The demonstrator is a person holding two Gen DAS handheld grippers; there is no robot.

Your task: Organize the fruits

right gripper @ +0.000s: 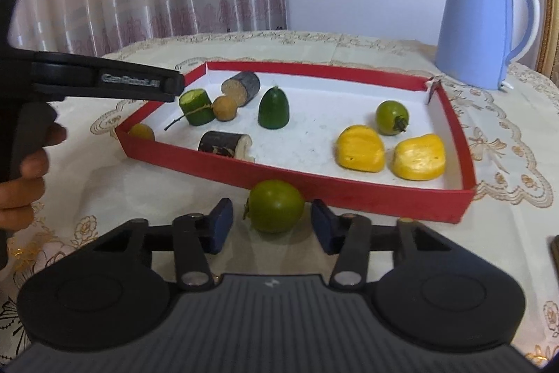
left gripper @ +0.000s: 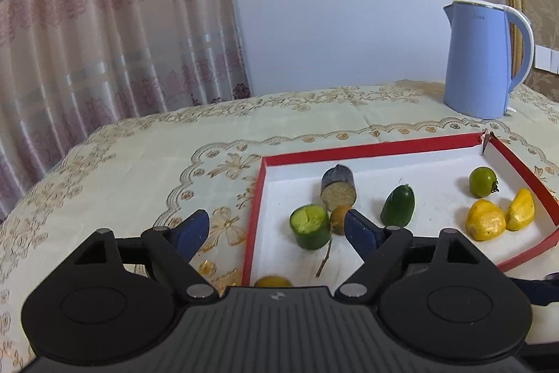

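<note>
Straddling a round green fruit (right gripper: 276,206) that lies on the bench just outside the near wall of the red tray (right gripper: 349,189), the right tongs (right gripper: 271,226) stand apart, one blue pad on each side and neither clearly touching the skin. Judged from its look, the fruit is light, firm and smooth, so it may roll or slip; a hold across its widest part, clear of the stem end at its left, seems safest. The left tongs (left gripper: 276,229) are likewise apart and hold nothing, poised over the tray's left wall near a cut green piece (left gripper: 311,226) and a small brown fruit (left gripper: 339,215) with a long stalk.

Inside the tray lie a second green fruit (right gripper: 391,117), two yellow pieces (right gripper: 360,147), a dark green piece (right gripper: 274,109) and two dark-skinned cut sections (right gripper: 225,144). Soft flesh is likely in the yellow pieces.

An orange-yellow fruit (right gripper: 141,131) is half hidden by the tray's left corner; its kind cannot be told. A blue kettle (right gripper: 482,23) stands toward the bench's far right corner.
</note>
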